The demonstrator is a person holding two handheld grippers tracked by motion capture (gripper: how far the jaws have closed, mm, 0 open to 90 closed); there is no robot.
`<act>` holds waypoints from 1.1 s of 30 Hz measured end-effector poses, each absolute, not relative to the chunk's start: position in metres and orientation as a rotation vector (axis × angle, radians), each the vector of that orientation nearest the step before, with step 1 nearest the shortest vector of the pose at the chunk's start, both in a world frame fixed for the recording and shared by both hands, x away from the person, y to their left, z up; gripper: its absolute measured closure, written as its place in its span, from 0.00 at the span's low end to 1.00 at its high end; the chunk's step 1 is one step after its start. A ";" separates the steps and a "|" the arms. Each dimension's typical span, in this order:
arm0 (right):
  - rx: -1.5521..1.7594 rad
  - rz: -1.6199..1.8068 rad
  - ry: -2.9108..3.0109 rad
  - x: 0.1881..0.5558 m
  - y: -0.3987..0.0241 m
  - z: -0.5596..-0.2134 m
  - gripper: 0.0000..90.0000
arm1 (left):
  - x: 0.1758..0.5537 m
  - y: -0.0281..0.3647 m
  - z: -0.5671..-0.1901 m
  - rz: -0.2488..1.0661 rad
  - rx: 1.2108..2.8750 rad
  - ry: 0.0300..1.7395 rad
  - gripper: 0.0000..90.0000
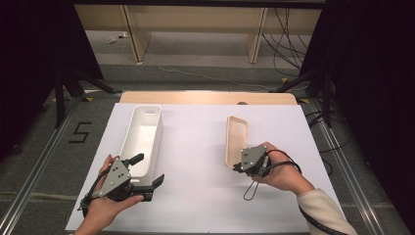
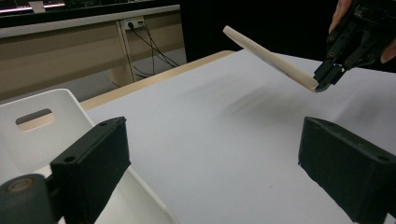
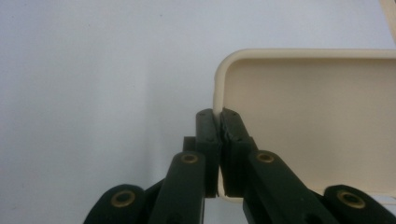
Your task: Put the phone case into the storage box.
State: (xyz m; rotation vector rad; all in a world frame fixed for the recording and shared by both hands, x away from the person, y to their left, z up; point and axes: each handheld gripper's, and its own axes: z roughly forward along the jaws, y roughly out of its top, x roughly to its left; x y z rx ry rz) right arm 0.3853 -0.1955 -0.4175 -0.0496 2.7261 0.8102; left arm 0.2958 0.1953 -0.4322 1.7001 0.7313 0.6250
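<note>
A white sheet (image 1: 195, 147) is spread over the table, and two pale plastic pieces are seen on or above it. A long white bin (image 1: 142, 139) with a slot handle in its far end wall is set on the left half of the sheet, lengthwise away from the person. In the high view the left gripper (image 1: 147, 178) is held by the left hand (image 1: 105, 205) at the near end of the bin, its jaws spread wide with nothing between them; one jaw is seen over the bin's near rim and the other just outside it over the sheet. In the left gripper view the same spread is confirmed, the bin (image 2: 42, 135) being seen at the lower left beside one jaw. A cream lid (image 1: 236, 141) is found on the right half of the sheet, well apart from the bin. Its near end is pinched by the right gripper (image 1: 240, 168), which is held in the right hand (image 1: 279, 171). In the left gripper view the lid (image 2: 268, 58) is seen raised clear of the sheet and tilted, with a soft shadow cast below it. In the right gripper view the jaws of the right gripper (image 3: 218, 116) are closed tightly on the lid's (image 3: 308, 121) thin rim near a rounded corner, its hollow inner face being turned toward the camera.
</note>
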 end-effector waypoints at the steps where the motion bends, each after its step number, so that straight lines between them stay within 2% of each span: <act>1: -0.054 0.814 2.726 0.385 -0.195 -0.417 0.98 | 0.296 0.195 -0.432 0.625 1.701 0.732 0.09; 33: -0.136 0.844 2.724 0.373 -0.178 -0.414 0.98 | 0.296 0.195 -0.432 0.626 1.699 0.732 0.10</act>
